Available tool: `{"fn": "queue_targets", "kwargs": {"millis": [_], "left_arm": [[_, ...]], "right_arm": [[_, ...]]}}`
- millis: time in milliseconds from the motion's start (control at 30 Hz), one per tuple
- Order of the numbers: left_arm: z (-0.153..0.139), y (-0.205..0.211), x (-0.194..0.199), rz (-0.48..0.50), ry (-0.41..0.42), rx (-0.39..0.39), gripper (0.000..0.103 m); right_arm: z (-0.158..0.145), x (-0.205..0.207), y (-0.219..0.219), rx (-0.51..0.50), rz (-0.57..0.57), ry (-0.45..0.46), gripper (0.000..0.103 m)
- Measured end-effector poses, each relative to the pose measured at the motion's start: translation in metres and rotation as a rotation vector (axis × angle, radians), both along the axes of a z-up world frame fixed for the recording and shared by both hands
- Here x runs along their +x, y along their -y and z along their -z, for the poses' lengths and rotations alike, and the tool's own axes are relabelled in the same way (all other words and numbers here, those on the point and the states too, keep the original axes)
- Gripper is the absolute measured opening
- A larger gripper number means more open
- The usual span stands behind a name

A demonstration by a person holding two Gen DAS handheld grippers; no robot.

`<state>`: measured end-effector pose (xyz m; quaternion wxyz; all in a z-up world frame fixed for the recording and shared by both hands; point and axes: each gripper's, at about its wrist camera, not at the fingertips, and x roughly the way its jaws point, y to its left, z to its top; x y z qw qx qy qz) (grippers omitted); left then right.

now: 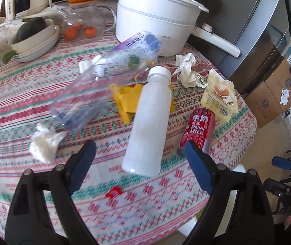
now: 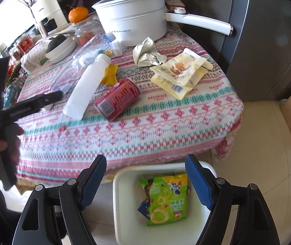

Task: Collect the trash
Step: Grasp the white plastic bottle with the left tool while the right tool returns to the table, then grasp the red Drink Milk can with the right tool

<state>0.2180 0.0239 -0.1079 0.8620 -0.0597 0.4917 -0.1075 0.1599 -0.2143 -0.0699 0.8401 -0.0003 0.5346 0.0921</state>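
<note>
On the table (image 1: 33, 110), the bottle (image 1: 147, 122) lies centre; the can (image 1: 199, 129) at its 3 o'clock, the clear bottle (image 1: 104, 81) at 10, the pot (image 1: 155, 24) at 12. In the bin (image 2: 123, 204), below the table's edge, lies a packet (image 2: 165, 200).

Both wrist views look down — sharing the table (image 1: 12, 106).

A home kitchen: a cloth-covered counter (image 1: 43, 106) carries an electric cooking pot (image 1: 155, 24), fruit, bowls; a fridge (image 1: 253, 30) stands beside.
</note>
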Motion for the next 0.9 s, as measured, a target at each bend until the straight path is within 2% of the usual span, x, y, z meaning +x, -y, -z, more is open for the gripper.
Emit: {"fn": "queue_targets", "kwargs": {"millis": [167,300,367,633,900], "left_arm": [[0.02,0.007,0.018,-0.021,-0.048,-0.032,0.066],[0.029,0.014,0.027,0.0,-0.066,-0.055,0.061],[0.035,0.016,0.031,0.004,-0.093,-0.058,0.056],[0.026,0.016,0.022,-0.001,-0.077,-0.054,0.054],[0.005,-0.004,-0.013,0.049,-0.051,-0.012,0.053]], "right_arm": [[0.007,0.019,-0.001,-0.005,0.047,-0.014,0.081],[0.015,0.029,0.001,-0.019,0.07,-0.029,0.081],[0.018,0.031,0.003,-0.015,0.081,-0.038,0.081],[0.022,0.038,0.005,0.019,0.121,-0.054,0.081],[0.031,0.053,-0.011,0.067,0.149,-0.066,0.081]]}}
